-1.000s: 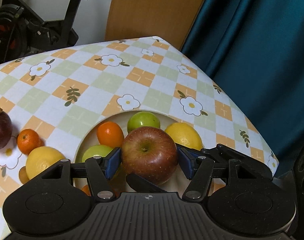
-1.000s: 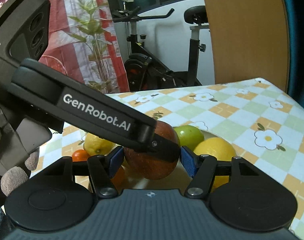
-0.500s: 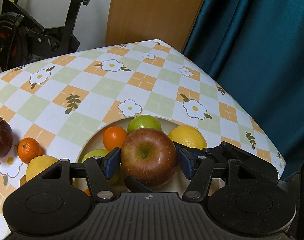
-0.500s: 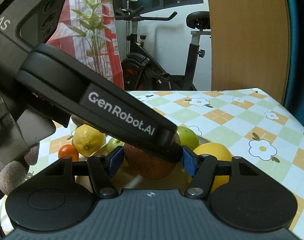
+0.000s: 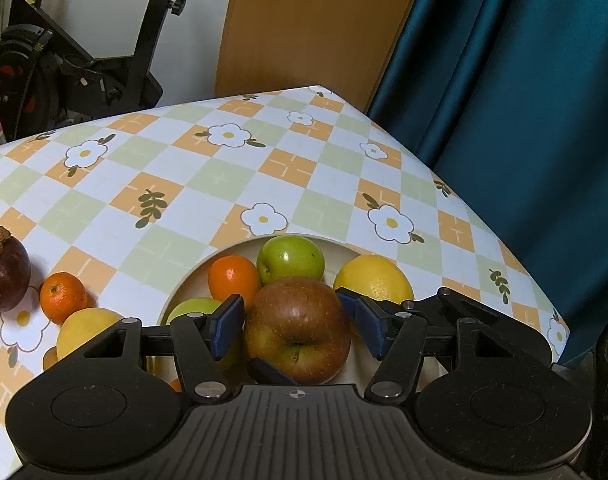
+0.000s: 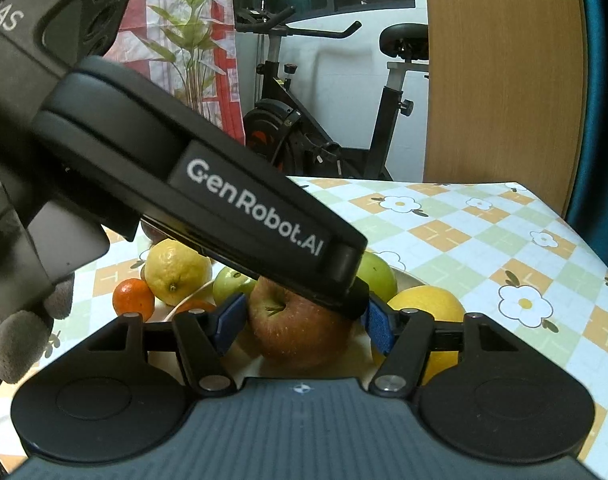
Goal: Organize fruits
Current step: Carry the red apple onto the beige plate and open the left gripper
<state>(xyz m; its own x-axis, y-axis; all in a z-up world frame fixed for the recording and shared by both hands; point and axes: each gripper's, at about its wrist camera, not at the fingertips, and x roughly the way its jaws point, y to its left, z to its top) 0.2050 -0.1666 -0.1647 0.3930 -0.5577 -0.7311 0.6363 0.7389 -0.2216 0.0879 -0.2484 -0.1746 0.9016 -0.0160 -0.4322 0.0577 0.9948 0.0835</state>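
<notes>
White letters on the side of the left gripper (image 5: 296, 312), seen from the right wrist, read "GenRobot.AI". Higher on its body only "AS" can be read, the rest being cut off.

There is one red apple (image 5: 298, 328), over the near part of the plate (image 5: 224, 249). The left gripper is grasping it, a blue pad against each side. The right gripper (image 6: 304, 320) straddles the same apple. Its left pad lies against the skin, but the other side is hidden behind the left gripper's finger, so whether it grips cannot be told.

On the plate there are two green apples (image 5: 290, 260), one far and one at the near left, along with one orange (image 5: 234, 280) and one lemon (image 5: 374, 280).

On the checked table (image 5: 224, 176), left of the plate, lie one mangosteen (image 5: 4, 268), one tangerine (image 5: 62, 296) and a second lemon (image 5: 88, 328).

Grey gloved fingers (image 6: 20, 344) hold the left gripper.
</notes>
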